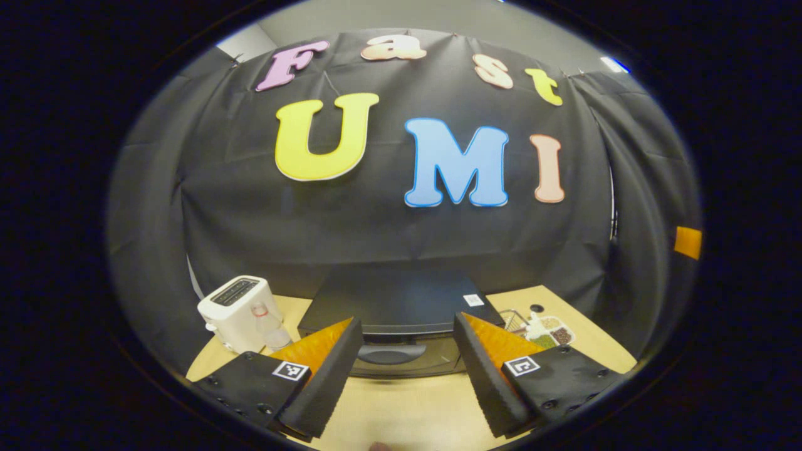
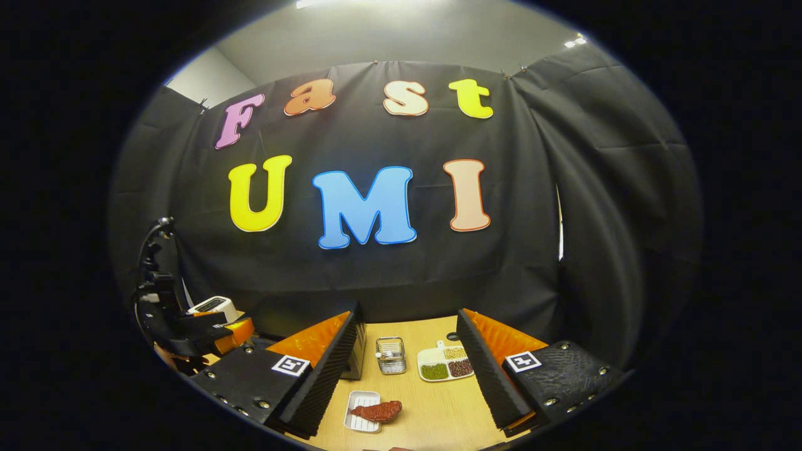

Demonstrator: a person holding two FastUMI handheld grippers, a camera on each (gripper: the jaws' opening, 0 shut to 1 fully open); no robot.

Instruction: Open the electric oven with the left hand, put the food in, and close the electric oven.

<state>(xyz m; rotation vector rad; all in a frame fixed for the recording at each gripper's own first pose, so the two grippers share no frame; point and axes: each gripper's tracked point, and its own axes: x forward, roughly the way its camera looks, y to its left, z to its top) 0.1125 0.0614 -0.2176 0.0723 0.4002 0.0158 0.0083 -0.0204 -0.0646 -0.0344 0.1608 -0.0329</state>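
The black electric oven (image 1: 401, 307) stands on the wooden table with its door shut; its handle (image 1: 391, 354) faces me between the fingers of my left gripper (image 1: 407, 382). That gripper is open and a short way in front of the door. In the right gripper view the oven (image 2: 301, 319) sits at the left, partly behind a finger. A reddish-brown piece of food (image 2: 378, 410) lies half on a small white tray (image 2: 362, 411) on the table. My right gripper (image 2: 407, 382) hangs open above it, holding nothing. The left gripper (image 2: 188, 332) shows at the far left.
A white toaster (image 1: 237, 310) and a clear bottle (image 1: 269, 326) stand left of the oven. Right of it are a small wire basket (image 2: 391, 354) and a white divided plate of beans (image 2: 446, 364). The table (image 1: 401, 407) is light wood, with black cloth behind.
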